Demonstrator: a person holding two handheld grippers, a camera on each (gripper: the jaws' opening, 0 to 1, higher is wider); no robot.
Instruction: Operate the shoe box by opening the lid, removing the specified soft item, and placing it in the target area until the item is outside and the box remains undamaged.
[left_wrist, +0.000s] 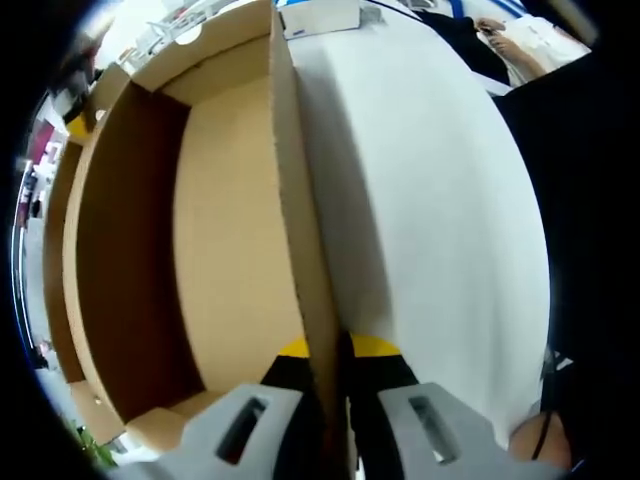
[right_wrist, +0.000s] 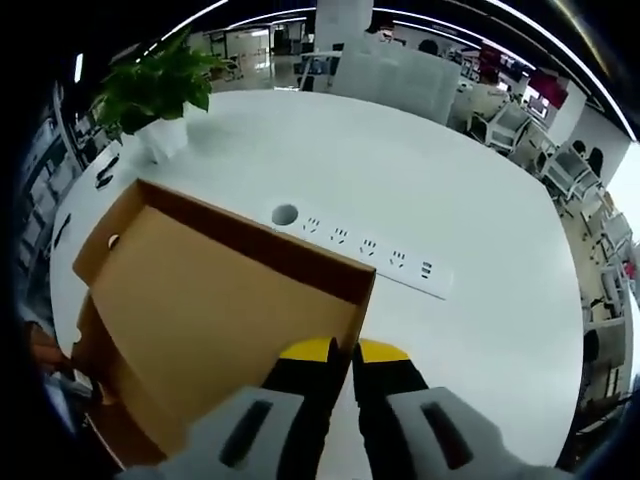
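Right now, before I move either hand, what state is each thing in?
Shoe box: open, inside looks empty.
Box wall: upright, clamped by the left gripper.
Box edge: pinched by the right gripper.
Power strip: flat on the table, nothing plugged in.

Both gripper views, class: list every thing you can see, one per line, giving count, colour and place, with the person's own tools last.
shoe box: one, brown cardboard, open, on the table; no item seen inside
table: one, white, under the box
power strip: one, white, on the table behind the box
potted plant: one, green in a white pot, far table edge
office chairs: several, pale, beyond the table
left gripper: one, grey with black-yellow jaws, pinching a box wall
right gripper: one, same colours, jaws closed at the box corner
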